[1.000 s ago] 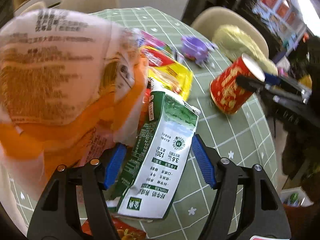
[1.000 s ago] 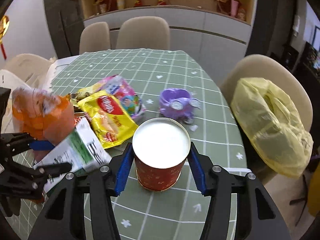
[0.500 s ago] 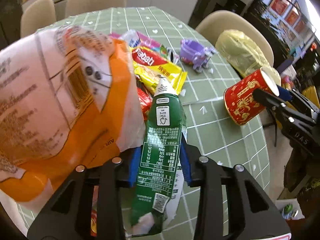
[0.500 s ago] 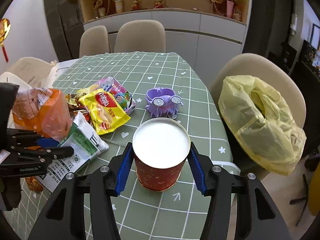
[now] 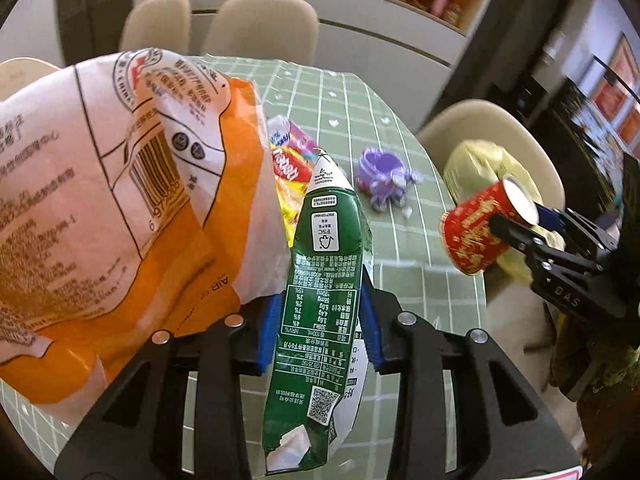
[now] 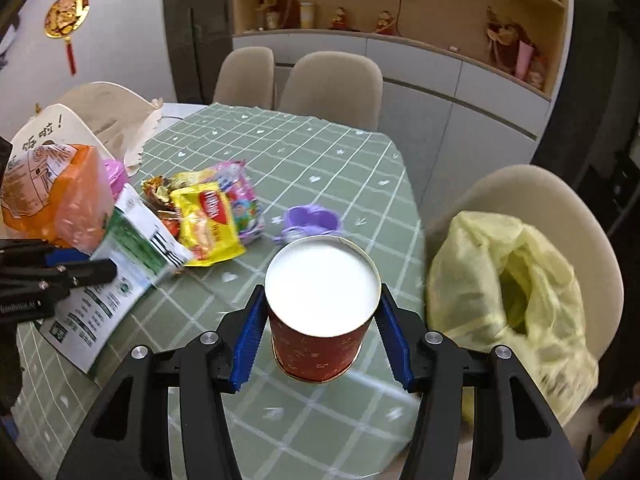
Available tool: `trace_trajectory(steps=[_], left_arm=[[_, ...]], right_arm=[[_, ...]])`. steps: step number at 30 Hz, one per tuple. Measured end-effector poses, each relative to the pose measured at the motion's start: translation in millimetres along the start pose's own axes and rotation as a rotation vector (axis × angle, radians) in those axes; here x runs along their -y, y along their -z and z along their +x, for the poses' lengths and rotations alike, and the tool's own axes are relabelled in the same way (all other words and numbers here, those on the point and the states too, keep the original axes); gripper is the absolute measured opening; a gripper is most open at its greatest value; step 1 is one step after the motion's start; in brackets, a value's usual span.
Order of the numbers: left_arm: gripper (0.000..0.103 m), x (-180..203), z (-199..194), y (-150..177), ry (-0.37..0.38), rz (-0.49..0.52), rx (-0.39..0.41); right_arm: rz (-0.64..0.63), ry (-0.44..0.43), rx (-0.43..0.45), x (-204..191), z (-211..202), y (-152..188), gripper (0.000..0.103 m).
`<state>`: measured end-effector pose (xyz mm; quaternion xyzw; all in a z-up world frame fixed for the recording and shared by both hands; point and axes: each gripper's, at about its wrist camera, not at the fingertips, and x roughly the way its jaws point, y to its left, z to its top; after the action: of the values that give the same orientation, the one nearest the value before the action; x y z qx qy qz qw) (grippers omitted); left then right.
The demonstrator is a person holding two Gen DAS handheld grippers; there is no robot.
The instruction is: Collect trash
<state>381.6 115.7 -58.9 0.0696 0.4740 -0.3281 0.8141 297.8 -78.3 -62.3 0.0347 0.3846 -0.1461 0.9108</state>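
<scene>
Two fingers (image 5: 369, 322) on green carton (image 5: 320, 300)

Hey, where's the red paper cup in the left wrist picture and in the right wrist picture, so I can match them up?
Left wrist view: the red paper cup is at the right edge, tilted, clamped in the right gripper.
Right wrist view: the cup is bottom centre, between the blue pads.
Shared landmark: the purple toy on the green checked tablecloth.

Two wrist views, shared table (image 5: 404, 280)
</scene>
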Motion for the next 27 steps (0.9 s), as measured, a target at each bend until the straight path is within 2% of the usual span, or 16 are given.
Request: trace_trajectory(steps=[4, 7, 12, 17, 22, 25, 27], left_arm=[[0.033, 36.8, 7.7, -10.3, -0.076, -0.059, 0.027], [0.033, 63.6, 18.3, -21.8, -0.074, -0.107, 0.025], [0.033, 111.0, 32.0, -44.8, -0.055, -0.091, 0.025], [0.033, 160.1, 45.2, -74.7, 0.043, -0.051, 0.023], [0.033, 204.2, 60.6, -103.0, 0.125, 0.036, 0.042], [0.033, 206.6, 68.1, -113.1, 0.181, 0.04, 0.046], [0.033, 190.3, 71.4, -116.9, 0.201, 0.016, 0.05]], right_arm=[[0.019, -0.037, 0.02, 58.0, -0.7, 0.4, 0.051], [0.019, -0.036, 0.028, 96.6, -2.2, 0.9, 0.051], [0.064, -0.005, 0.063, 165.3, -15.6, -5.8, 0.051], [0.135, 0.044, 0.068, 216.1, -22.3, -3.8, 0.051], [0.19, 0.095, 0.037, 242.6, -22.4, 5.9, 0.051], [0.226, 0.132, 0.013, 247.6, -25.3, 9.1, 0.051], [0.23, 0.114, 0.004, 244.4, -24.9, 5.7, 0.051]])
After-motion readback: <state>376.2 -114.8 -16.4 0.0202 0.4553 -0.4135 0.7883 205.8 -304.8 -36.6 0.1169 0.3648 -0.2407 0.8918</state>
